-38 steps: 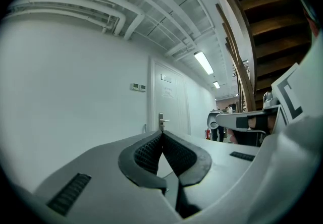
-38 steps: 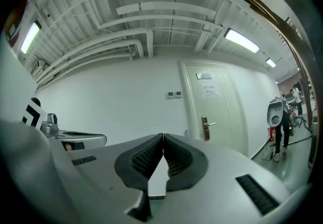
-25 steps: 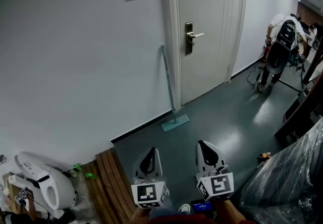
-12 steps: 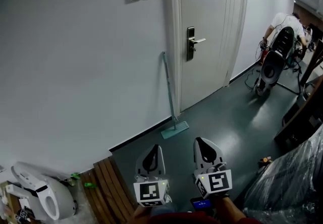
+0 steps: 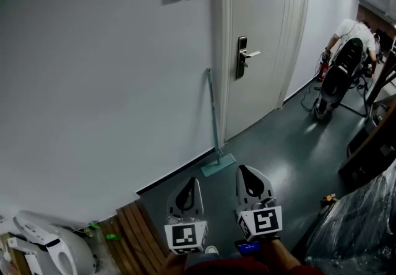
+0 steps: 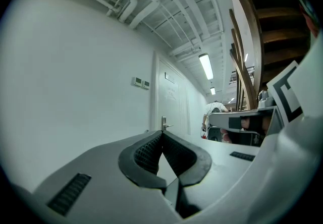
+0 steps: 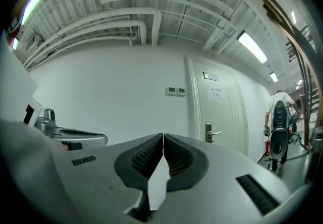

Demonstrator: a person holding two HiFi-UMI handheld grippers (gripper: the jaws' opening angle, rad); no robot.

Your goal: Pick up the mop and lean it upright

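The mop [image 5: 214,119] stands upright against the white wall just left of the door frame, its teal flat head [image 5: 218,165] on the dark floor. In the head view my left gripper [image 5: 189,188] and right gripper [image 5: 249,177] hang side by side low in the picture, well short of the mop and apart from it. Both are shut with nothing between their jaws. In the left gripper view the left gripper [image 6: 162,133] shows its tips touching, and in the right gripper view the right gripper [image 7: 163,136] does too. The mop does not show in either gripper view.
A white door [image 5: 257,38] with a metal handle [image 5: 244,56] is right of the mop. A person bends over a wheeled machine [image 5: 337,78] far right. Wooden planks [image 5: 133,227], a white device [image 5: 52,246] at lower left, plastic-wrapped goods [image 5: 359,218] at lower right.
The head view has swung, so the mop, door and wall sit a little further right and higher. Both grippers stay shut and low in the picture.
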